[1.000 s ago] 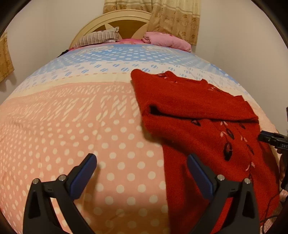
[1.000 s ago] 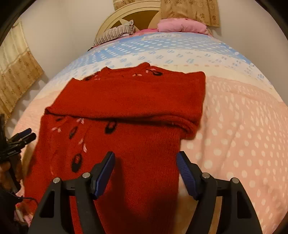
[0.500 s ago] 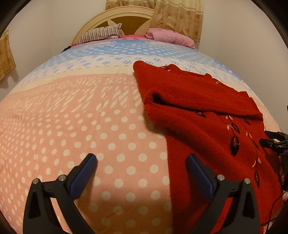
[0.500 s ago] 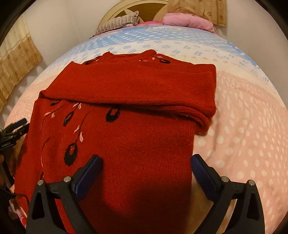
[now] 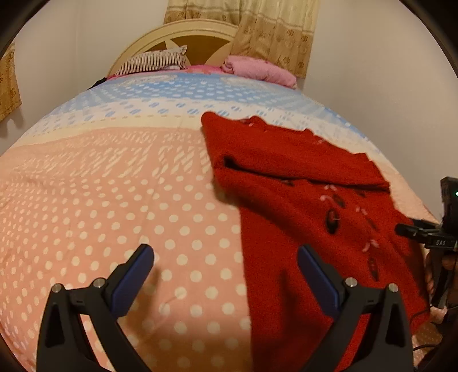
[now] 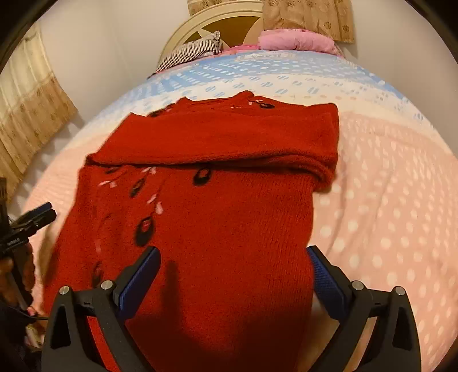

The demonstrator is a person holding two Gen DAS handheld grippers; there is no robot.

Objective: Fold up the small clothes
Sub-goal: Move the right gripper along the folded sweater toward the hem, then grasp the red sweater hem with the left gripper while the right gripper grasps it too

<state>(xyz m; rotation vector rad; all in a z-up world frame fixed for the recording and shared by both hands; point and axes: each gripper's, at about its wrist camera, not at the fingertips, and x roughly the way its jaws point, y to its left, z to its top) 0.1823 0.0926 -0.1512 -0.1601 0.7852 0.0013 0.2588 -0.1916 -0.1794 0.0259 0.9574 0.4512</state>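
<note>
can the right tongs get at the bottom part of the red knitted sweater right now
Probably yes: the right tongs are open over the red knitted sweater, with nothing lying between them and the fabric.

A red knitted sweater (image 6: pixel 217 206) with dark leaf motifs and pink flecks lay flat on the polka-dot bedspread (image 6: pixel 386 200), both sleeves folded across the chest, collar toward the headboard (image 6: pixel 211 25), hem nearest the viewer.

Red knitted sweater (image 6: pixel 217 229) with black and pale pink motifs. Bedspread (image 5: pixel 120 206): pink with white dots near, blue and white bands far. Striped pillow (image 5: pixel 154 61) in dark and light lines; plain pink pillow (image 5: pixel 257 70). Beige patterned curtain (image 5: pixel 274 31). Cream headboard (image 5: pixel 177 34). Tool pads (image 6: pixel 140 276) blue on black frames.
</note>
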